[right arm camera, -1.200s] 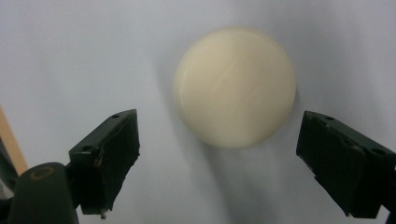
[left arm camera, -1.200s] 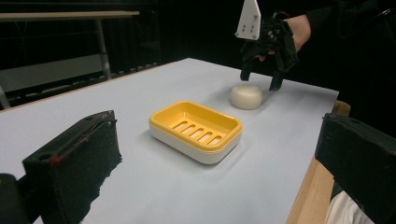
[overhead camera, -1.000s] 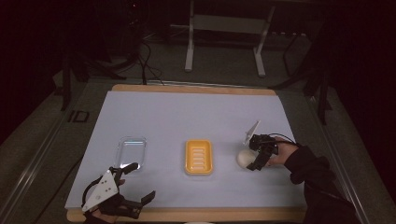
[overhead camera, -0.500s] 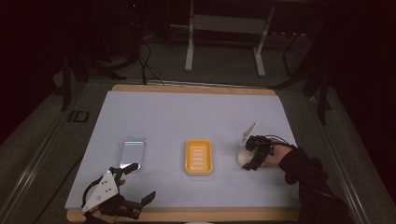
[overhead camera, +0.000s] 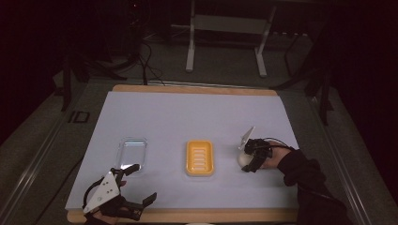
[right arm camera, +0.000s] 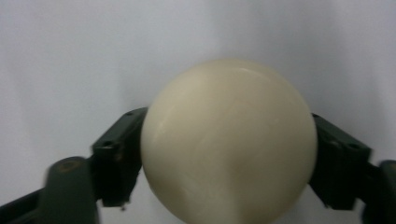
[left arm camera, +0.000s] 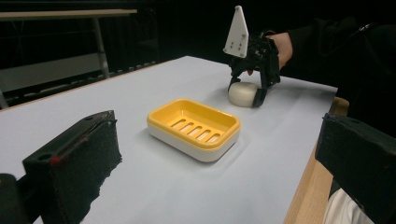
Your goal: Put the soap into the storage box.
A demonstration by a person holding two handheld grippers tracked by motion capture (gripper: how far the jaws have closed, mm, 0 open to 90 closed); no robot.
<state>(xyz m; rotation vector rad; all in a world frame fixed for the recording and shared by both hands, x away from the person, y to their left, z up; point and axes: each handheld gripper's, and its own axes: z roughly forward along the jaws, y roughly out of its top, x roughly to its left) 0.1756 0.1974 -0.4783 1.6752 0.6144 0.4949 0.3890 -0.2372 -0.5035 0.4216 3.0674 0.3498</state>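
While my right gripper stands over the soap, its two jaws are already pressed against both sides of it, so I would say the grasp is made or very nearly made. In the left gripper view the soap looks to be resting on the pale table cover, to the right of the yellow soap dish and clearly apart from it. By my judgement the work is at its beginning: the soap is caught, but lifting it, carrying it across and laying it in the dish is all left to do. The dish is empty, and I can see the slots in its bottom. A clear lid or tray lies on the other side of the dish, untouched; perhaps it belongs to a later step, but I cannot be sure.

My left gripper waits near the front edge of the table with its jaws spread wide and nothing between them.

The soap is a round, cream-white bar with a smooth, slightly shiny surface and soft edges. Such a rounded, smooth shape could slip out between the pads, so I think the grip must be firm and centred.
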